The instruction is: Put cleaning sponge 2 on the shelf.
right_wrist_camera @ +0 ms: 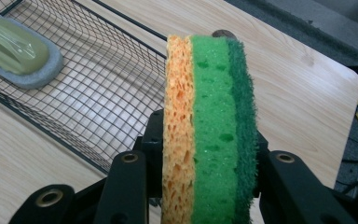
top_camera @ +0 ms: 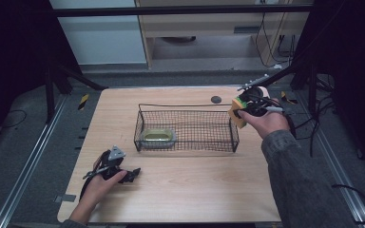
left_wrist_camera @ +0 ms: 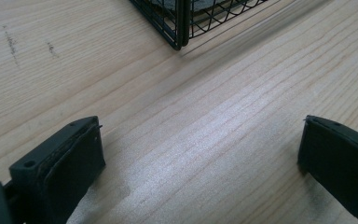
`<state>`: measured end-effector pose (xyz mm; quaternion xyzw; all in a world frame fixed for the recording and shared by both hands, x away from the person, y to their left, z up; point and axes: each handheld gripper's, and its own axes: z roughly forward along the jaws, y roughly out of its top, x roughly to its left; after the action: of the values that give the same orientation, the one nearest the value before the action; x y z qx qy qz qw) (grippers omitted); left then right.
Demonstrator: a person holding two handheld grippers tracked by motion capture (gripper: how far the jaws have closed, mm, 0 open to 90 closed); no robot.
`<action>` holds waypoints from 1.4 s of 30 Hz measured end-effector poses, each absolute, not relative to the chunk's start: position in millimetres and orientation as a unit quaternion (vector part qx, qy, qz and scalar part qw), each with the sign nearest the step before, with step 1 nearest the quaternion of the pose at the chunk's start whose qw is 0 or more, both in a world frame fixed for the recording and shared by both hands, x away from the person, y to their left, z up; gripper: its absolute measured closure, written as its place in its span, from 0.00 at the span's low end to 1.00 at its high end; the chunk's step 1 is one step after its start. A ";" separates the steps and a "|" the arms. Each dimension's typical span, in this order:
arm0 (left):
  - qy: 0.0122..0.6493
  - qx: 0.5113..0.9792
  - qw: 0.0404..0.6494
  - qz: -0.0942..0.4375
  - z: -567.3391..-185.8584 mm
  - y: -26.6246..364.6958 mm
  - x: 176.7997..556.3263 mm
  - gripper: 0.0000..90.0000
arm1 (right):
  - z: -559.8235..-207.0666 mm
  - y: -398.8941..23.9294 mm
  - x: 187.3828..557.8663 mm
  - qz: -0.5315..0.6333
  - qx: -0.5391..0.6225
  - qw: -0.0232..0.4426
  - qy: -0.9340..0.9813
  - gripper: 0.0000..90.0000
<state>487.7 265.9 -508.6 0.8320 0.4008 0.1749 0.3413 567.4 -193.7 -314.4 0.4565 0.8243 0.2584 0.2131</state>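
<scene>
The right gripper [top_camera: 242,108] was clenched on a sponge [right_wrist_camera: 209,135], its jaws pressing the two broad faces. The sponge stood on edge between them, showing three layers side by side: orange, light green and a dark green scouring pad. No brand or lettering could be read on it. In the high view the sponge [top_camera: 238,113] hung above the table [top_camera: 190,190], just outside the right end of the basket [top_camera: 186,129], with the person's right hand [top_camera: 261,121] around the gripper behind it.

The wire basket sat mid-table. Inside it, near its left end, lay a wrapped pack [right_wrist_camera: 16,49] on a grey foam tray holding something pale green; the film was glossy and any label on it was too small to read.

The left gripper [top_camera: 132,175] rested on the table near the front left, held by the left hand [top_camera: 105,181]. Its jaws stood wide apart with bare wood between them, and a basket corner [left_wrist_camera: 179,28] lay ahead of them.
</scene>
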 end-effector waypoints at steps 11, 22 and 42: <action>0.401 0.832 0.341 0.175 -508.7 266.0 487.6 0.00 | -325.2 -174.5 586.0 0.254 0.441 0.211 0.834 0.71; 0.400 0.832 0.342 0.175 -508.7 266.0 487.6 0.00 | -350.1 -167.3 604.1 0.244 0.437 0.203 0.842 0.71; 0.400 0.832 0.342 0.176 -508.8 266.1 487.7 0.00 | -388.6 -169.2 619.6 0.246 0.429 0.198 0.846 0.71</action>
<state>487.7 266.1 -508.8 0.8320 0.3996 0.1759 0.3422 619.6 -169.2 -388.6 0.4295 0.8461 0.2461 0.1977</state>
